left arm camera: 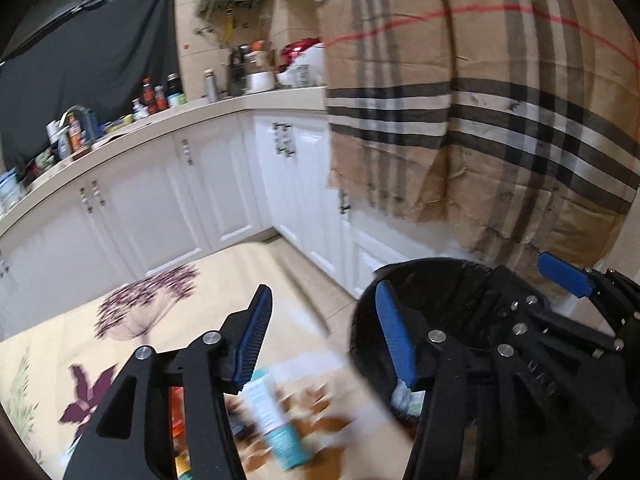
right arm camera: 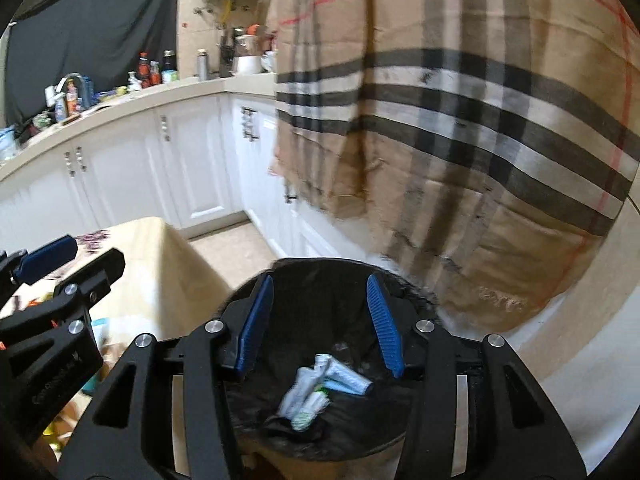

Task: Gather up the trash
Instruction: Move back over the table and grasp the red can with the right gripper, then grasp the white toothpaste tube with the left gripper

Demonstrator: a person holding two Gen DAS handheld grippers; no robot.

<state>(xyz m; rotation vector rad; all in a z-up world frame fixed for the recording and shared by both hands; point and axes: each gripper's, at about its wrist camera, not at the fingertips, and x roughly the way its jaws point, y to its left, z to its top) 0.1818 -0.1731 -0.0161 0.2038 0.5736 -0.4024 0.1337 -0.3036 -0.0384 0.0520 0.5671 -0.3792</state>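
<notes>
Plaid tan cloth (right arm camera: 460, 120) hangs over the white cabinets (right arm camera: 192, 160), its hem just above the black-lined bin (right arm camera: 344, 280) standing beside the flowered tablecloth's (left arm camera: 160, 300) edge, bare floor between. Crumpled tubes (right arm camera: 324, 388) lie in the bin. Right gripper (right arm camera: 324, 324) hovers over it, jaws apart, empty. Left gripper (left arm camera: 324, 336) spans table edge and bin rim, jaws apart, above a blurred teal tube (left arm camera: 276, 424).

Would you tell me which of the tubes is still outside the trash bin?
The teal-and-white tube lying on the floral tablecloth, below the open left gripper. The other tubes already lie inside the black-lined trash bin.
</notes>
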